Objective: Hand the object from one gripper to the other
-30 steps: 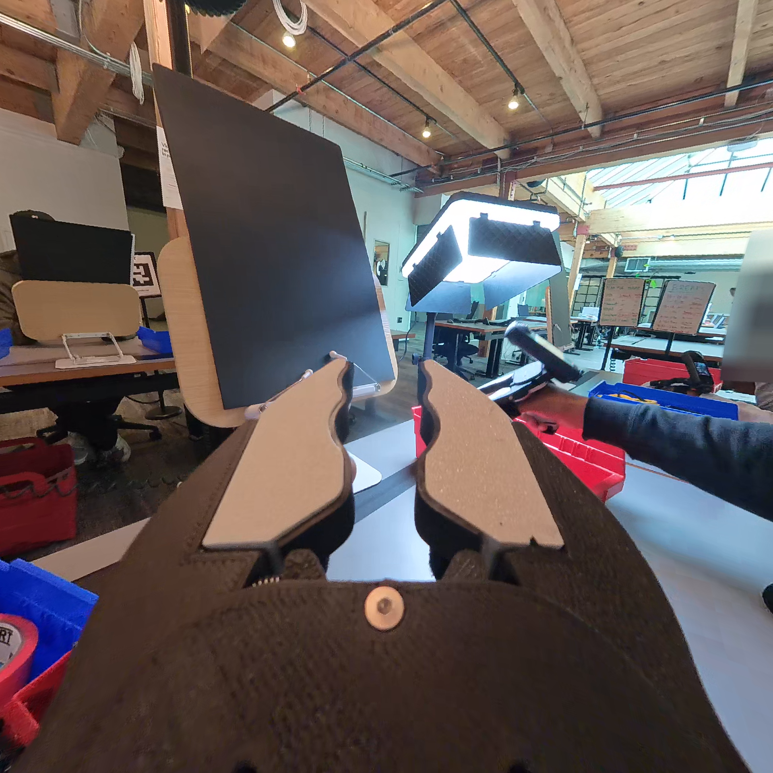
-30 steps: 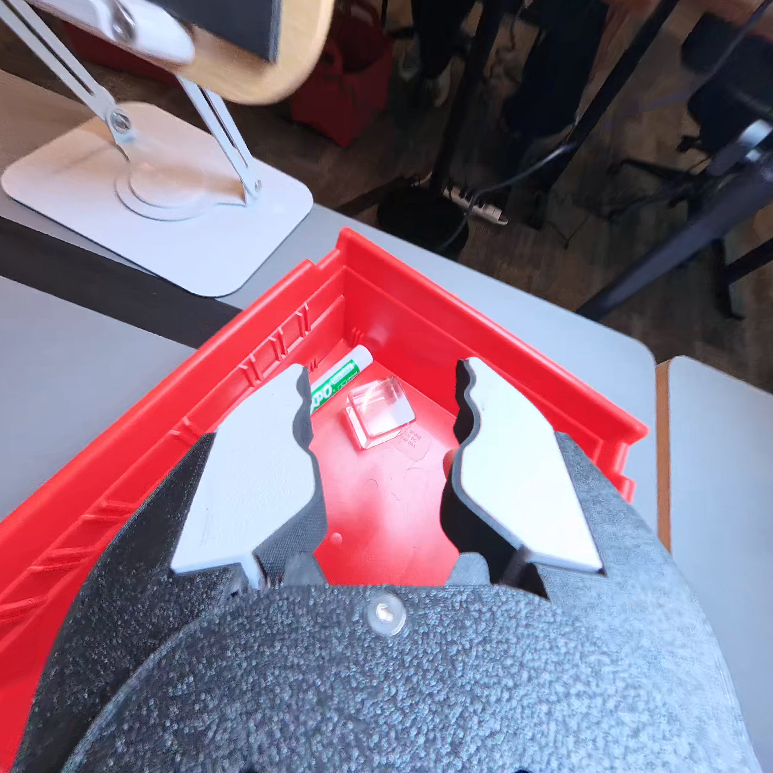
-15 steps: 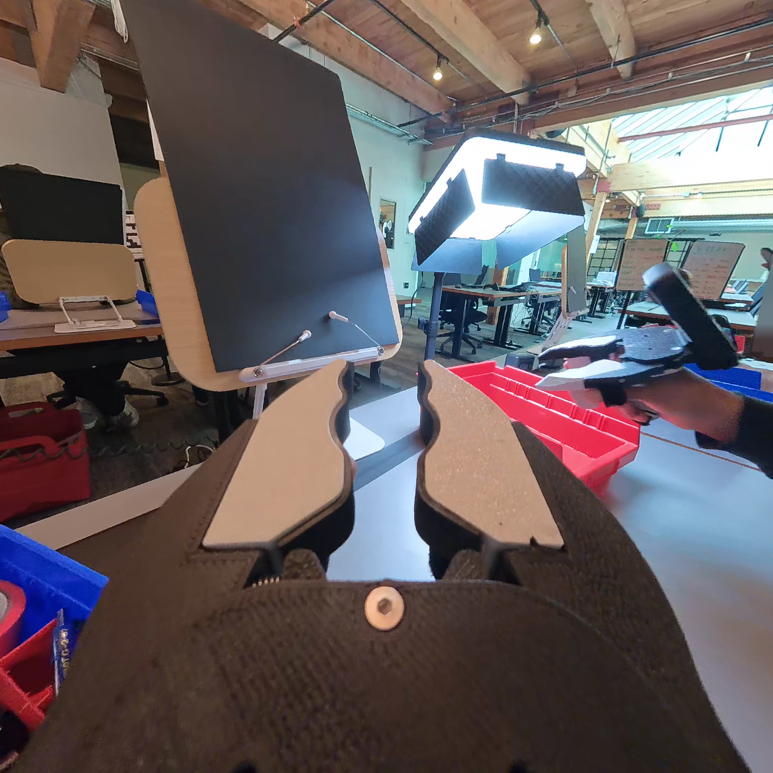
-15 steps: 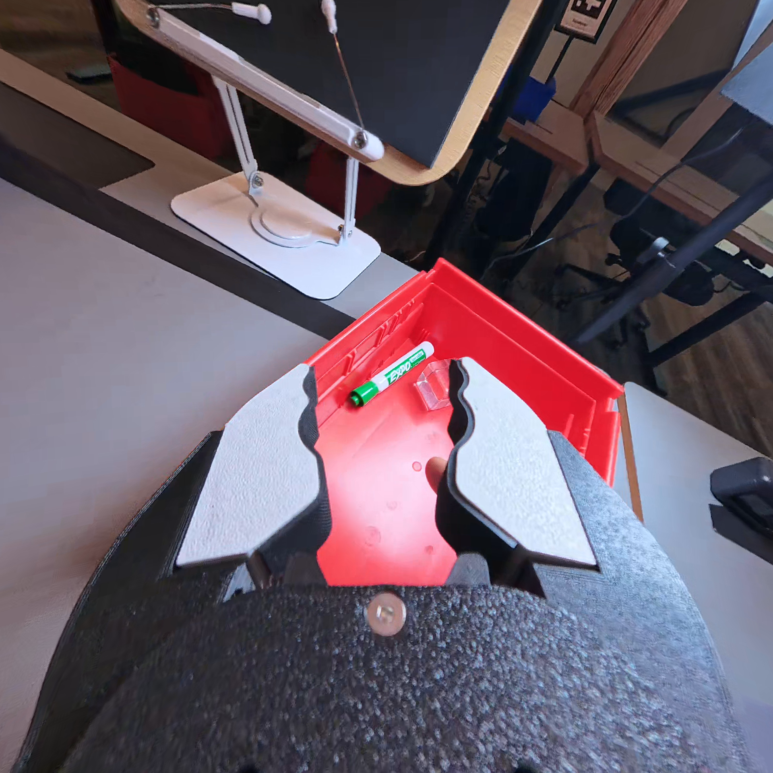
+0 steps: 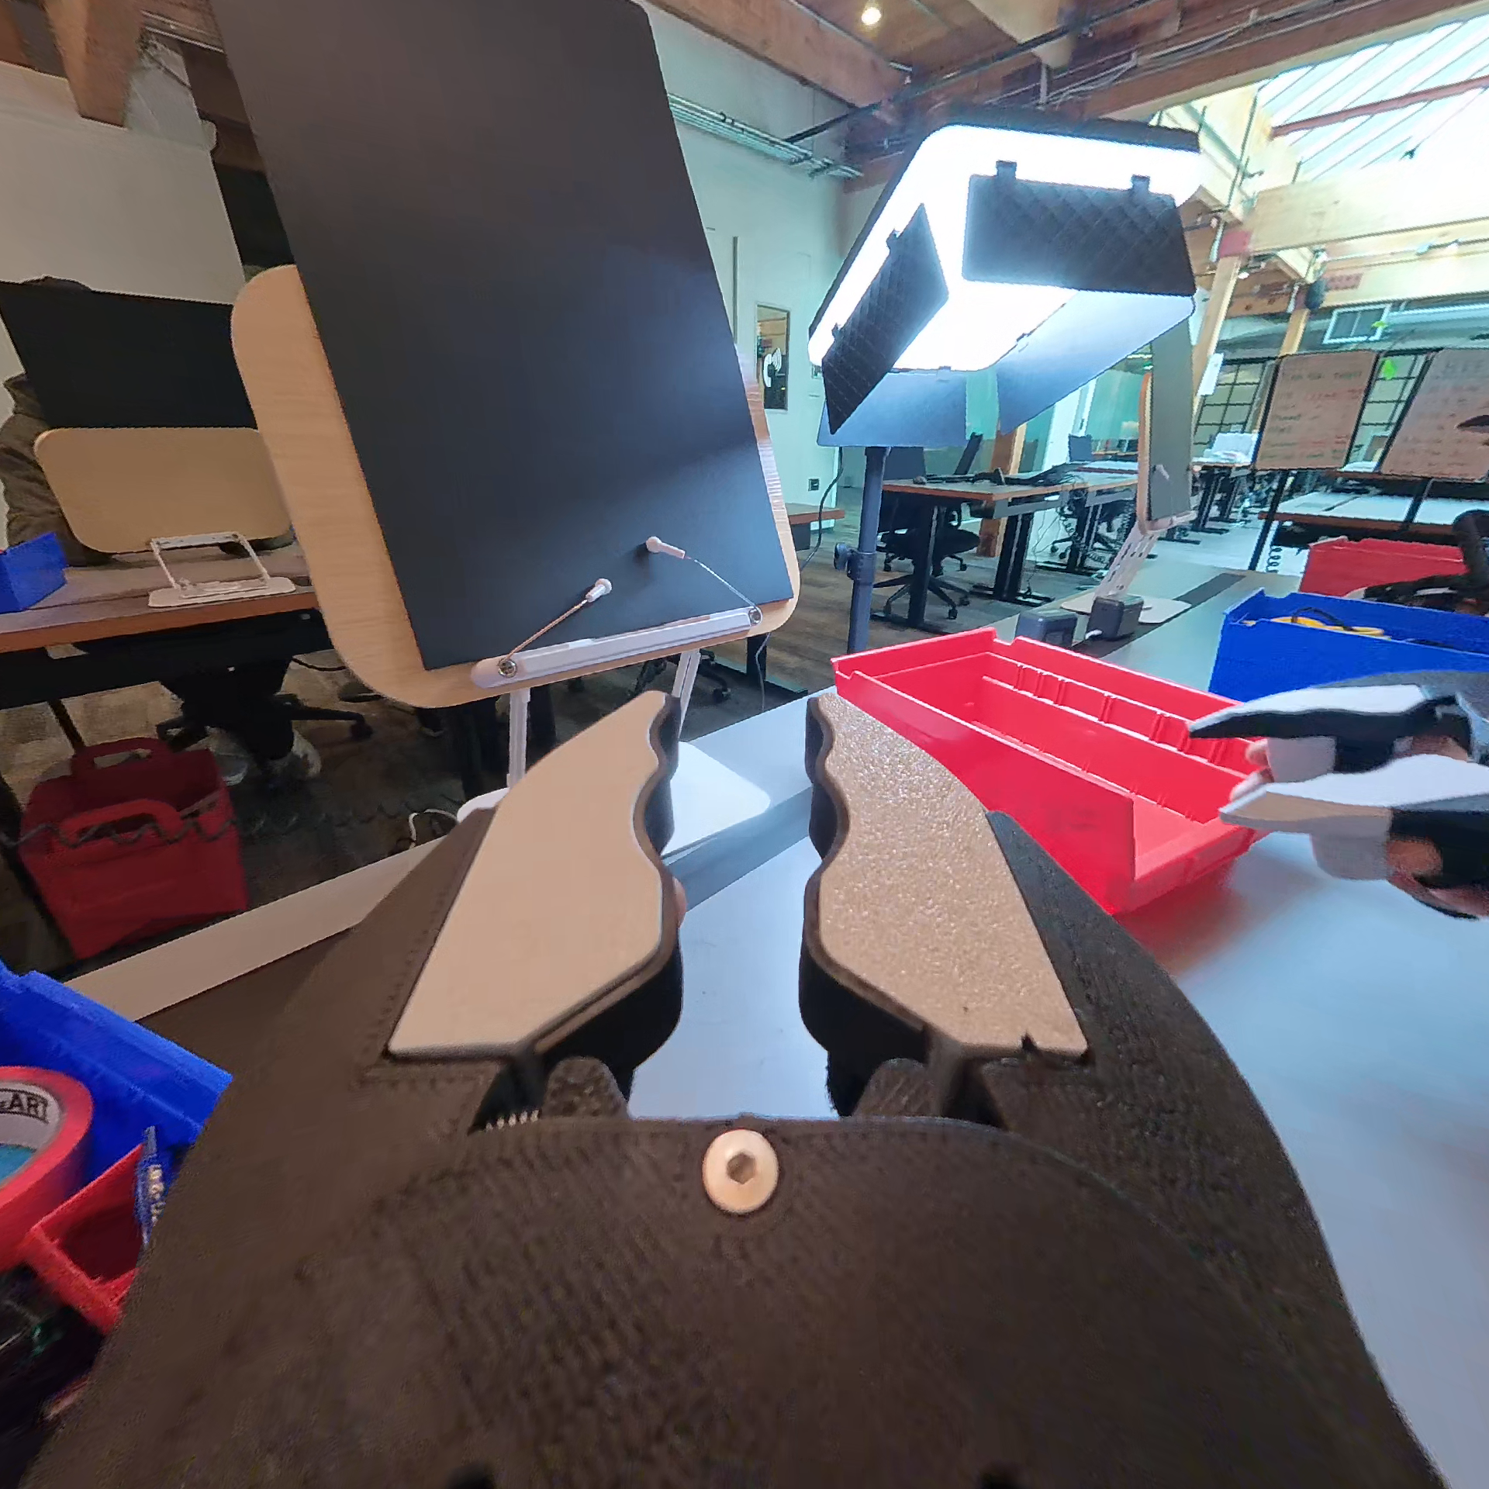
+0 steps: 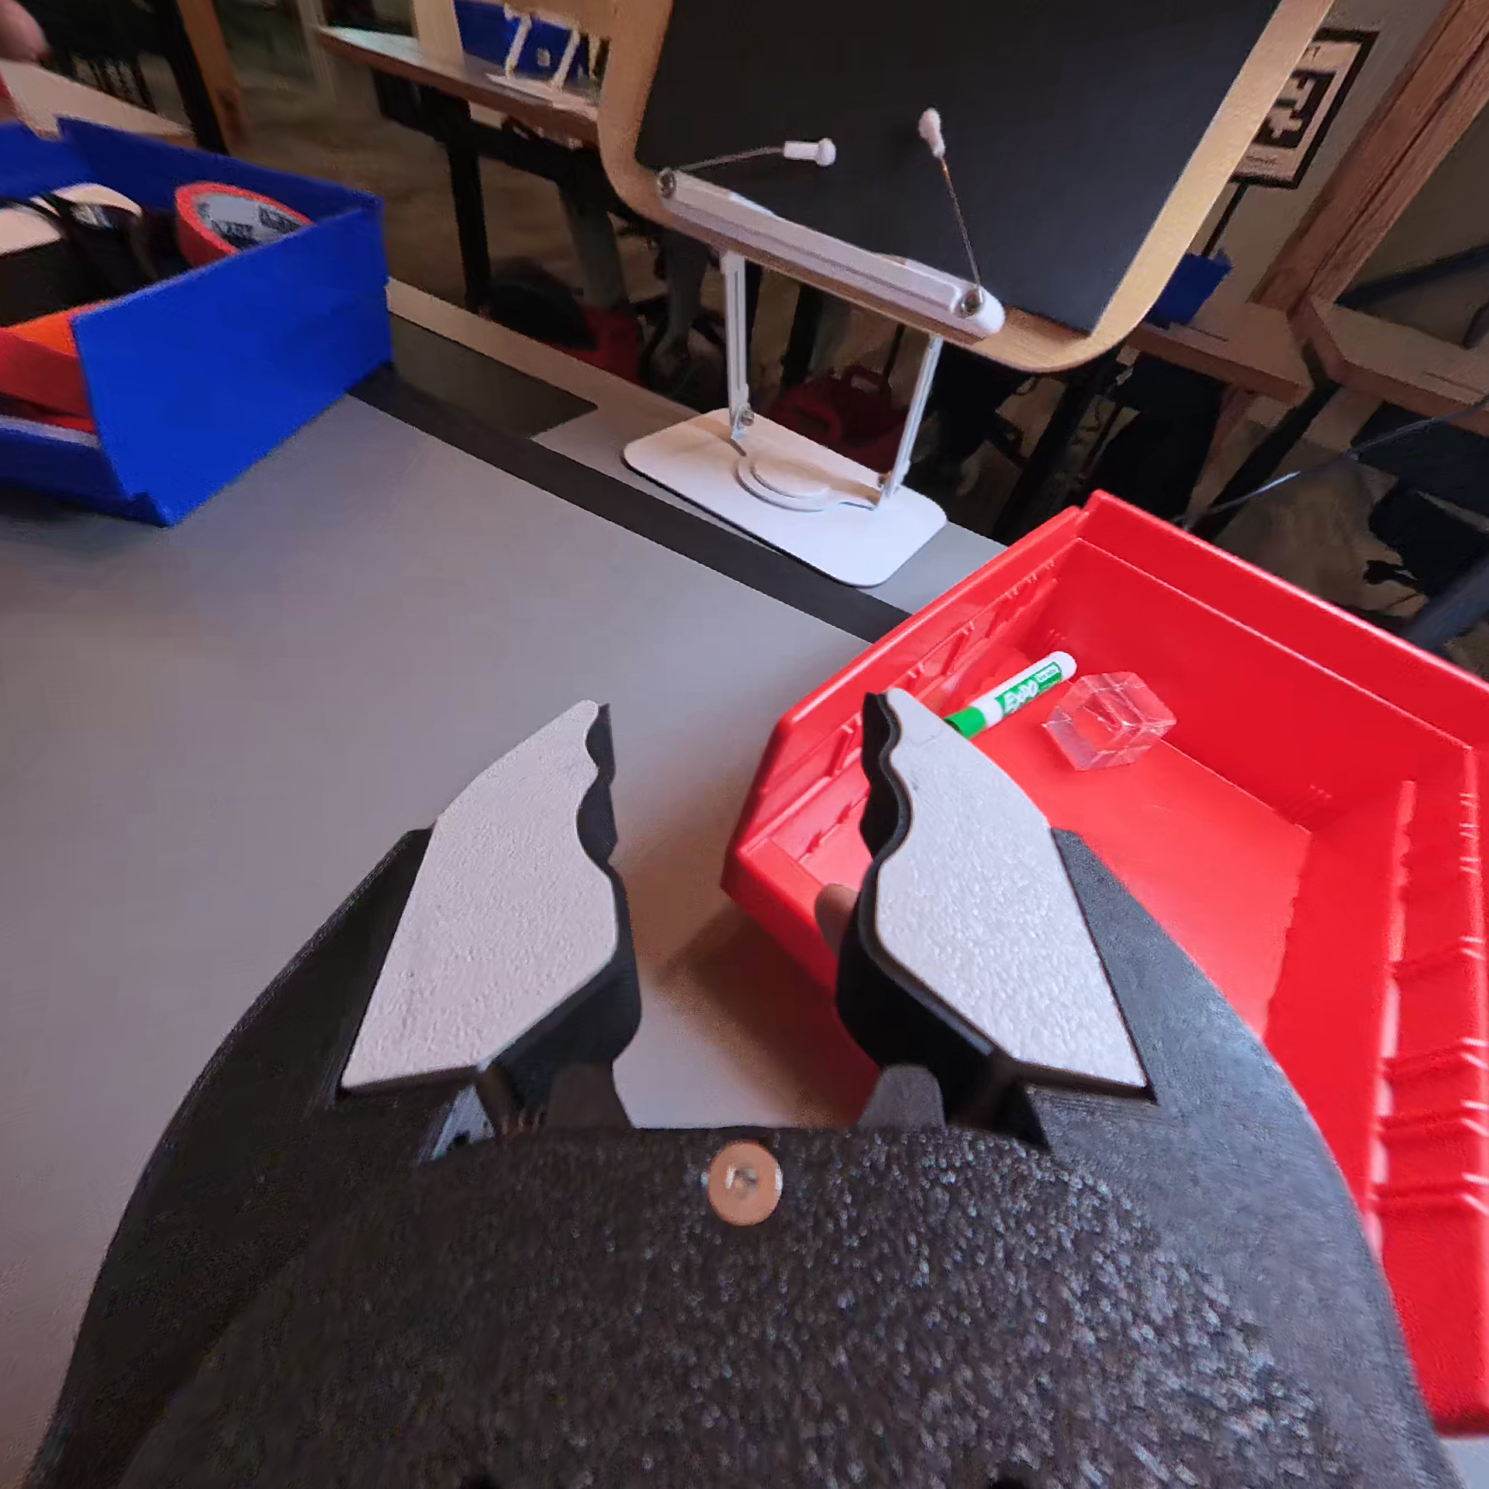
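Grey table [image 6: 338, 685] ran across both views, in an open workshop with timber ceiling beams and desks behind. At far left a blue bin [image 6: 217, 354] sat on the table, a roll of red tape [image 6: 234, 217] inside it. Near the table's far edge, a black board on a white stand [image 6: 806, 499] stood tilted back. Behind it, in the left wrist view, a lit lamp panel [image 5: 1007, 266] hung on a pole.

Left gripper [image 5: 737, 713] hovered above the table, jaws parted by a narrow gap, nothing between them. Right gripper [image 6: 733, 717] was held open wider, also empty; its right finger overlapped the near left corner of a red bin [image 6: 1209, 564].

Inside that red bin, towards its far end, lay a green-capped marker [image 6: 1011, 697], with a clear plastic block [image 6: 1108, 721] just beside it on the right. Neither touched a gripper.

In the left wrist view the right gripper showed at the right edge, near the red bin's near end.
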Demonstrator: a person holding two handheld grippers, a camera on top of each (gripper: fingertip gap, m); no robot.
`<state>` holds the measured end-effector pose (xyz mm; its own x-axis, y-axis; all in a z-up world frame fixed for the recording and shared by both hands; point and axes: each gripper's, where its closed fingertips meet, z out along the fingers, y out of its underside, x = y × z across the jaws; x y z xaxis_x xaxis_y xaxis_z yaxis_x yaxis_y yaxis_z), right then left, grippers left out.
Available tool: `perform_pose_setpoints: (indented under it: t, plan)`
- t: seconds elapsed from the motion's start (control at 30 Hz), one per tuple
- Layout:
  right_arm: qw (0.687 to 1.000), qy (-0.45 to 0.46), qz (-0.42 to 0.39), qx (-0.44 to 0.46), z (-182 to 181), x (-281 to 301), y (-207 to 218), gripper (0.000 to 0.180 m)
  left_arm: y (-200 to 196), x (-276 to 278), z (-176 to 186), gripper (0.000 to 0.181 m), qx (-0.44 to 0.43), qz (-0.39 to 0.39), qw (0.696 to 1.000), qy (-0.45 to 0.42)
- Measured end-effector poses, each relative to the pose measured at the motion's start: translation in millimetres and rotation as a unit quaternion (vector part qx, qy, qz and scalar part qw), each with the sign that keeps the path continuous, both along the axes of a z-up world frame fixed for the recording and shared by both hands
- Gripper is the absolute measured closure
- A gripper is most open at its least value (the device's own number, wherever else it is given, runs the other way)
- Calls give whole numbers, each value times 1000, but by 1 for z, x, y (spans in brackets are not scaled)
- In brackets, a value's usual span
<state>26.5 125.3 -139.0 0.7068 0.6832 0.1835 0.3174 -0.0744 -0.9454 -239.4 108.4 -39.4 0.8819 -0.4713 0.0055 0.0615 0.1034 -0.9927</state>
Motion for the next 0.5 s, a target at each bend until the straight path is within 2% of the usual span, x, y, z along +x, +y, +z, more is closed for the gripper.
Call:
perform_pose_setpoints:
  t: [0.2, 0.33, 0.5]
  plan:
    - [996, 64, 35, 53, -2, -18, -18, 122, 2, 0, -7, 150, -10, 19, 1000, 13]
    - [993, 85, 48, 64, 1, -18, -25, 124, 1, -10, -8, 149, -13, 63, 997, 41]
    - [990, 102, 51, 85, 16, -8, -28, 124, -11, -71, 3, 147, -27, 162, 982, 89]
